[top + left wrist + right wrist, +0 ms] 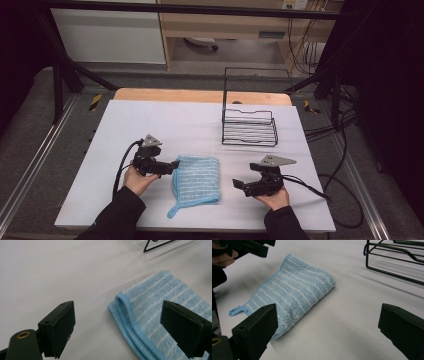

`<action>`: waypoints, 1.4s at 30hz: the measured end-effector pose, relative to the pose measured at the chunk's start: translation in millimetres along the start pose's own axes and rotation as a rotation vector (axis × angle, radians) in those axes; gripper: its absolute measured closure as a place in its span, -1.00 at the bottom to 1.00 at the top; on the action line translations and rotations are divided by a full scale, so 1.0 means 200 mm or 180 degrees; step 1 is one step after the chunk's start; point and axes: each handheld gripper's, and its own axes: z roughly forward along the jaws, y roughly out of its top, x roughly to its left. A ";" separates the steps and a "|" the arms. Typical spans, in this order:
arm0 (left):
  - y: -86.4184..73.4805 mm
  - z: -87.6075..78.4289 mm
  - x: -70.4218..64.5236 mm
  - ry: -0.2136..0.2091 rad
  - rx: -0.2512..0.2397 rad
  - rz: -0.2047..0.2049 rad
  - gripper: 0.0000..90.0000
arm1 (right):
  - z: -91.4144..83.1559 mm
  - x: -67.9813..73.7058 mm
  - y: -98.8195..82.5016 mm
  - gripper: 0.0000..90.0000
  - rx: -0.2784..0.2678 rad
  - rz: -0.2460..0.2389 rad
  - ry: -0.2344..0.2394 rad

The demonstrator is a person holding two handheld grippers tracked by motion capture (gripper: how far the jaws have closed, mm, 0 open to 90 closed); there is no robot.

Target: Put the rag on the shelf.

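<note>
No readable text, label, brand, number or sign appears anywhere in these views. A small pale panel [272,34] on the wooden furniture behind the tabletop might carry print, but it is too small and blurred to make out.

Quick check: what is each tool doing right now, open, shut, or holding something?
Left tool: open, holding nothing; the folded blue cloth lies beside it on the table.
Right tool: open, holding nothing, apart from the cloth.
</note>
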 end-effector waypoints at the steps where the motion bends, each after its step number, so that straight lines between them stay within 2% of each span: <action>1: 0.01 0.01 0.00 0.0011 0.0003 -0.0002 -0.72 | 0.00 0.00 0.00 -0.95 0.0005 -0.0018 -0.0006; 5: 0.04 0.09 0.01 0.0097 0.0084 0.0000 -0.71 | 0.01 0.00 -0.01 -0.96 0.0049 -0.0018 -0.0017; 7: 0.04 0.11 0.02 0.0097 0.0095 -0.0026 -0.69 | 0.01 0.00 -0.01 -0.96 0.0051 -0.0021 -0.0017; 9: 0.04 0.14 0.03 0.0052 0.0140 -0.0105 -0.67 | 0.02 0.00 -0.01 -0.96 0.0058 -0.0021 -0.0019; 14: 0.02 0.20 0.04 0.0077 0.0290 -0.0170 -0.34 | 0.03 0.00 -0.02 -0.95 0.0103 -0.0022 -0.0017; 15: 0.02 0.21 0.05 0.0067 0.0305 -0.0198 -0.34 | 0.03 0.00 -0.02 -0.95 0.0103 -0.0022 -0.0017; 16: 0.01 0.21 0.05 0.0031 0.0325 -0.0238 -0.20 | 0.03 0.00 -0.02 -0.94 0.0118 -0.0019 -0.0008; 18: 0.01 0.22 0.05 -0.0033 0.0351 -0.0281 -0.14 | 0.03 0.00 -0.02 -0.94 0.0125 -0.0013 -0.0007; 19: 0.00 0.22 0.05 -0.0045 0.0361 -0.0291 -0.02 | 0.04 0.00 -0.02 -0.94 0.0149 -0.0005 -0.0005; 28: -0.02 0.24 0.02 -0.0119 0.0452 -0.0296 0.34 | 0.04 0.01 -0.02 -0.90 0.0112 0.0011 0.0002; 38: -0.03 0.25 0.01 -0.0163 0.0478 -0.0333 0.57 | 0.03 0.00 -0.01 -0.87 0.0100 0.0044 0.0002; 42: -0.03 0.25 0.00 -0.0165 0.0468 -0.0345 0.63 | 0.03 0.00 0.00 -0.84 0.0105 0.0068 0.0045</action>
